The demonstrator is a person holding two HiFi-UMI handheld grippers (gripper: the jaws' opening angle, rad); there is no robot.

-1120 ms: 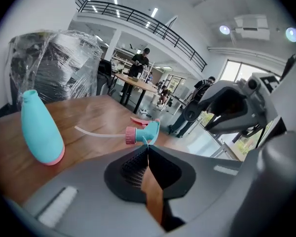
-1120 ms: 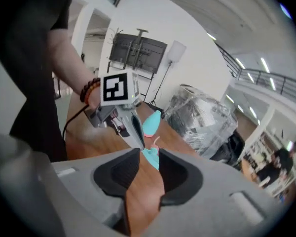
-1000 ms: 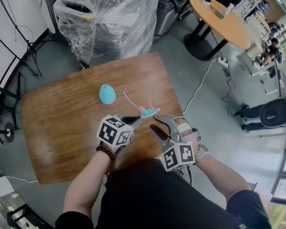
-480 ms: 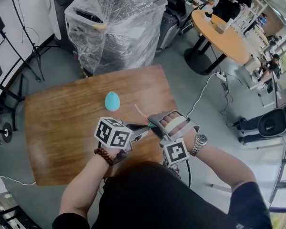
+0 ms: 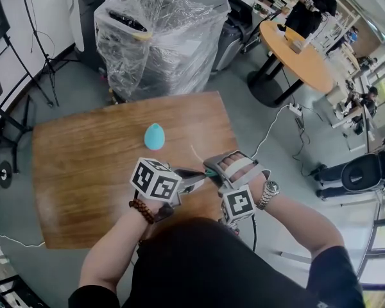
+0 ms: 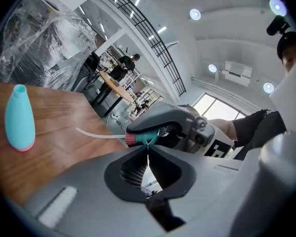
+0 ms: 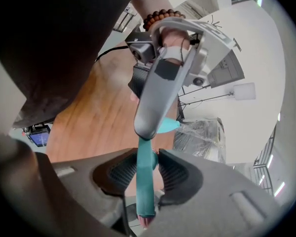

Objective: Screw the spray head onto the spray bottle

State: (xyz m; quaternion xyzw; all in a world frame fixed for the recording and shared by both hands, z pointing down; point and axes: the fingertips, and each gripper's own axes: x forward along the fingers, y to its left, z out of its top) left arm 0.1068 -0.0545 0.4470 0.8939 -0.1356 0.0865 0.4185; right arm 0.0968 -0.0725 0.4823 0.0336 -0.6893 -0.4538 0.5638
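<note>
A: Left claw (image 6: 148,148): jaws pinched tight on a thin tab of the teal plastic spray head (image 6: 144,135), held up off the table. Right claw (image 7: 149,158)?
B: Its jaws have just been closing. The head's teal body sits betw. them, pads on both sides. So both hold it, mid-air.
A: Bottle?
B: Teal egg-shaped plastic spray bottle (image 5: 154,136) stands upright on the brown wooden table (image 5: 83,165), well apart from both claws.
A: Looks like a regrip. Tips?
B: Right should take the body firmly, w/ the white dip tube (image 6: 96,134) pointing clear, before left lets go. Left's needed to steady the bottle. Tube in first, then twist.
</note>
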